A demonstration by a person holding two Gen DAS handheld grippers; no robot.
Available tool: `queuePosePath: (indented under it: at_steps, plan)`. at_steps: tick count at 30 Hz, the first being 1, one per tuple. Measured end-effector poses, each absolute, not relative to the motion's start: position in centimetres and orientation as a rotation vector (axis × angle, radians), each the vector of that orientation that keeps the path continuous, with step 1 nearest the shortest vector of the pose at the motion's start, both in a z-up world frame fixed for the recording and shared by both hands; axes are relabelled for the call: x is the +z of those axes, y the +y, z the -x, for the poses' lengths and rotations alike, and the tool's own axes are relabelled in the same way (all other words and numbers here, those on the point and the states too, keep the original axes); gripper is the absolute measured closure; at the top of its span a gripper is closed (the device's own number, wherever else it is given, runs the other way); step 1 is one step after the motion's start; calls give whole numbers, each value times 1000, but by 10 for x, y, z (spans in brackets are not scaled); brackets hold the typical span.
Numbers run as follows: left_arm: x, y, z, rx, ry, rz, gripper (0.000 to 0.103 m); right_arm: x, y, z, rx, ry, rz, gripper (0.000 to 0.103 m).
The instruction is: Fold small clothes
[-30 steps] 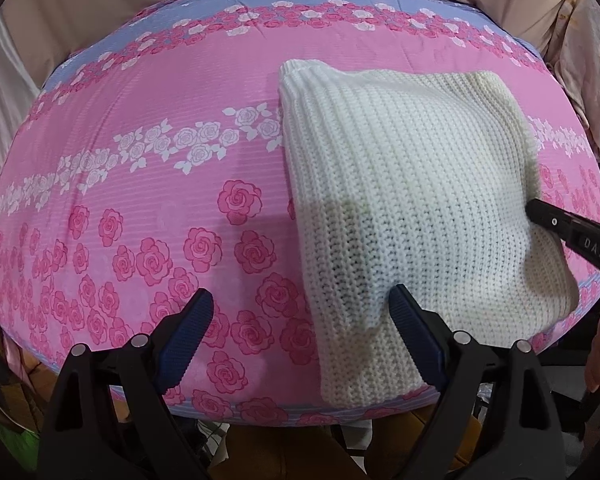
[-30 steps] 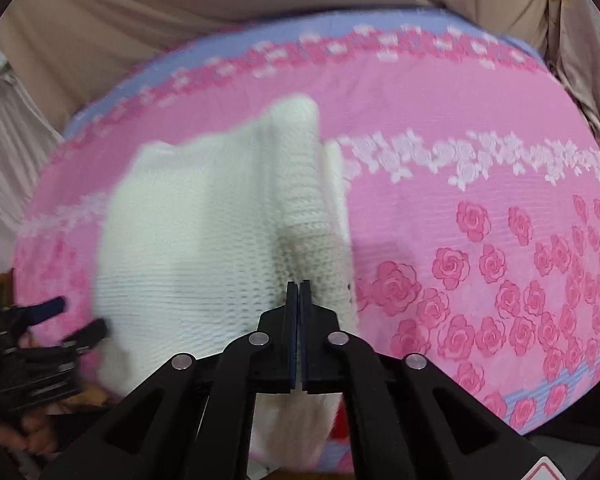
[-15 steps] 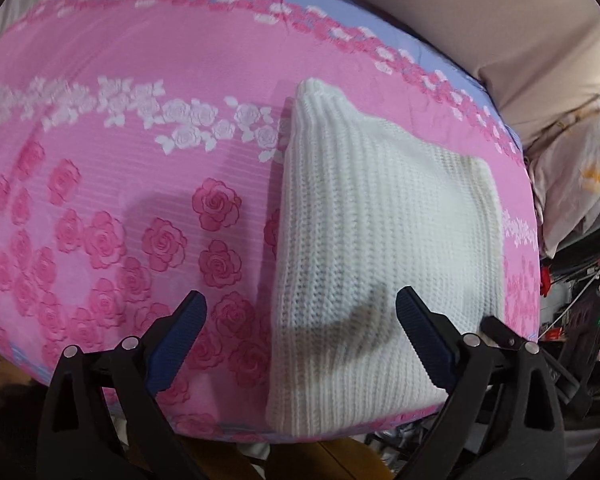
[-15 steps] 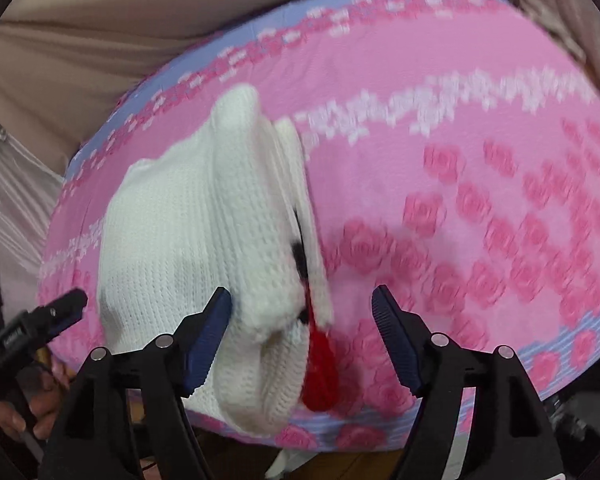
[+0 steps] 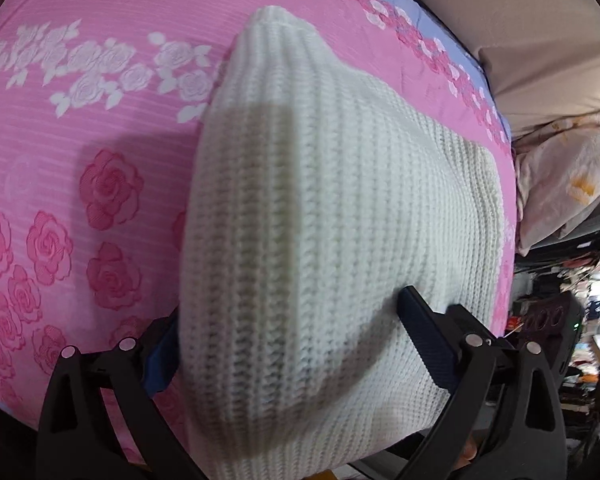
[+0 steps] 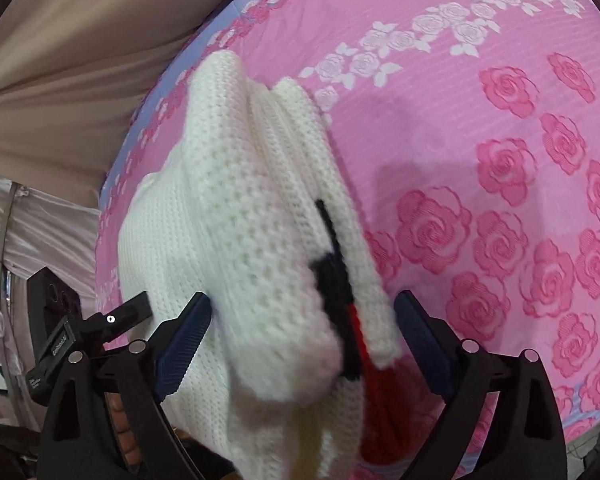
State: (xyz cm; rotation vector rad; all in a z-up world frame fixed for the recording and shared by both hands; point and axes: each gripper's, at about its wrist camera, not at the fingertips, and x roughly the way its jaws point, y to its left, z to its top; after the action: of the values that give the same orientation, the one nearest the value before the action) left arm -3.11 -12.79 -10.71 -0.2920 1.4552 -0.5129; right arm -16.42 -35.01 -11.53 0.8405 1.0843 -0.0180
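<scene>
A cream knitted sweater (image 5: 332, 240), already folded into a thick oblong bundle, lies on a bed covered by a pink rose-print sheet (image 5: 80, 140).

Starting on the left, the left gripper (image 5: 292, 336) points steeply down at the bundle with its jaws spread wide. The bundle's near end sits between the two blue-padded fingers (image 5: 424, 340): the left finger is tucked beside and partly under the knit's left edge, the right finger rests against its top surface. Neither pad visibly squeezes the wool.

To the right, the right gripper (image 6: 300, 340) also straddles the sweater (image 6: 236, 240), near the layered edge where black and red knit trim (image 6: 340, 292) shows. Its jaws are opening, with the fold's corner between the fingers (image 6: 184, 340) but not pinched.

The bundle's long axis runs away from both sets of fingers, toward the far edge of the bed.

The knit looks soft, bulky, light and springy, likely to slump or unfold if lifted by one layer. A hold spanning all layers at the near corners seems best.
</scene>
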Motion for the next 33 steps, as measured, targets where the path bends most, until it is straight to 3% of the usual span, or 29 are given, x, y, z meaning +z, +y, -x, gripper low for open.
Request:
queuePosePath:
  at_steps: [1,2,4,5,8,15,23,33]
  plan:
    - [-104,-134,31,-518,1451,259,9,-116,-349,162,-19,1086,-841,13]
    - [-100,-141,32,-518,1442,224,11,-115,-348,159,-24,1082,-837,21]
    - [-90,-149,36,-531,1418,171,20,-114,-347,154,-27,1082,-834,38]
    - [-84,-152,39,-537,1404,140,25,-115,-347,153,-8,1075,-863,53]
    - [-65,-160,48,-563,1363,57,43,-104,-346,154,-4,1048,-868,64]
    - [-18,-176,72,-687,1303,-13,56,-60,-344,188,-12,947,-842,67]
    - [35,-205,98,-836,1225,-51,57,-18,-370,245,-64,810,-900,68]
    - [166,-218,109,-1004,906,-74,57,91,-387,289,-74,529,-785,68]
